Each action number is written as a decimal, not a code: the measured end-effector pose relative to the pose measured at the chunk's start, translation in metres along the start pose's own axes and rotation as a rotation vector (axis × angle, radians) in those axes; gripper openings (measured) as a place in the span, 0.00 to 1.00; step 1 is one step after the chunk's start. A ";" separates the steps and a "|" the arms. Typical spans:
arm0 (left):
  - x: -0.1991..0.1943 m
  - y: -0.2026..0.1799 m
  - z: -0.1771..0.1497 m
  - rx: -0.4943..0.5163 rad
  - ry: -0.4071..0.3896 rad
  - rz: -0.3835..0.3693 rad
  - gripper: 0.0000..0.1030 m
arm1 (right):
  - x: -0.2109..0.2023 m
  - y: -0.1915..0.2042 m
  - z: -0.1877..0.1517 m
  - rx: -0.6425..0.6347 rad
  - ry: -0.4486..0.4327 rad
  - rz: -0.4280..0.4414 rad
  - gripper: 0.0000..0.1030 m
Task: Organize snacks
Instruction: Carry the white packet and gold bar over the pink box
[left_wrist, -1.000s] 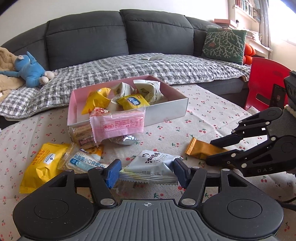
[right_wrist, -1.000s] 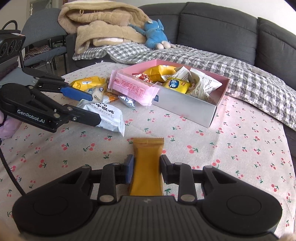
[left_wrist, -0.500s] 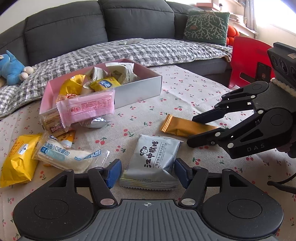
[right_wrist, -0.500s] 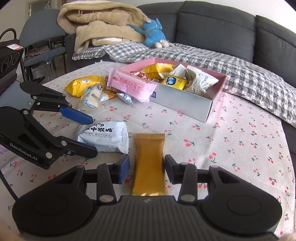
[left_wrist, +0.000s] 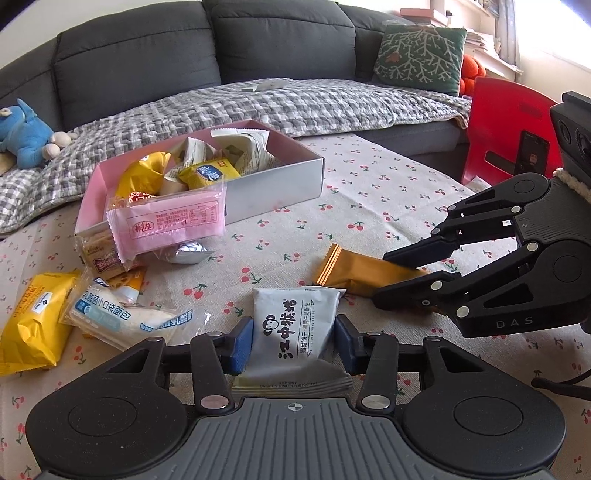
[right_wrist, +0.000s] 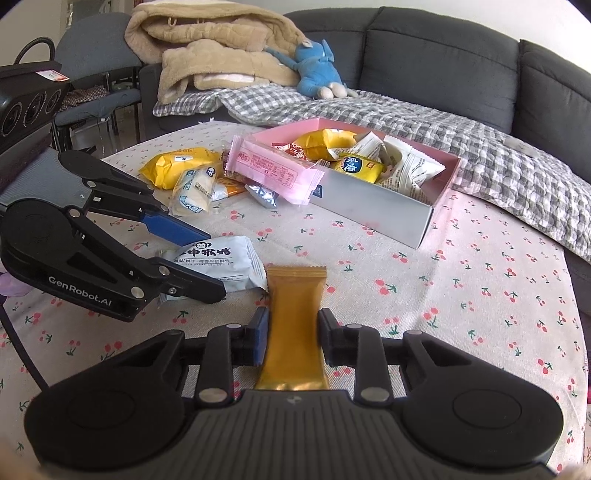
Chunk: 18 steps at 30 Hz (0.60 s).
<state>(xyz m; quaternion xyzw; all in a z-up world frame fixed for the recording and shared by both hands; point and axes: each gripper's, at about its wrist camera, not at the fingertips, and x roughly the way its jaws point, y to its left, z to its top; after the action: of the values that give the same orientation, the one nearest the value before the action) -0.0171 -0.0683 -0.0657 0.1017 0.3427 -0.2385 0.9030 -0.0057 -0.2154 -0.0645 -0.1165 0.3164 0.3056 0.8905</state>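
Bright daylight glares from upper right; sharp pictures, edges fisheye-bent.

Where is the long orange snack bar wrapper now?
The long orange snack bar wrapper lies on the cherry-print tablecloth between the closing fingers of the right gripper, just right of the grey-white monkey-logo biscuit packet.

A dark grey sofa (left_wrist: 147, 55) carries a checked blanket (left_wrist: 288, 107), a blue soft toy (right_wrist: 314, 68), a green cushion (left_wrist: 417, 55) and heaped beige bedding (right_wrist: 214, 48). A red chair (left_wrist: 506, 129) stands beside the worktop's cherry-print cloth (left_wrist: 388, 199).
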 end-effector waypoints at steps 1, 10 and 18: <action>0.000 0.000 0.000 -0.003 -0.001 0.003 0.43 | 0.000 0.000 0.000 0.003 0.000 -0.001 0.25; -0.014 0.004 0.009 -0.024 -0.043 0.032 0.42 | -0.005 -0.009 0.016 0.007 -0.044 -0.031 0.25; -0.034 0.022 0.036 -0.053 -0.091 0.096 0.42 | 0.000 -0.039 0.048 0.086 -0.098 -0.062 0.25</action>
<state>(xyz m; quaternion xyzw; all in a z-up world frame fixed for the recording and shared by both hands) -0.0078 -0.0499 -0.0158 0.0833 0.3024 -0.1899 0.9304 0.0424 -0.2270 -0.0263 -0.0727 0.2817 0.2695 0.9180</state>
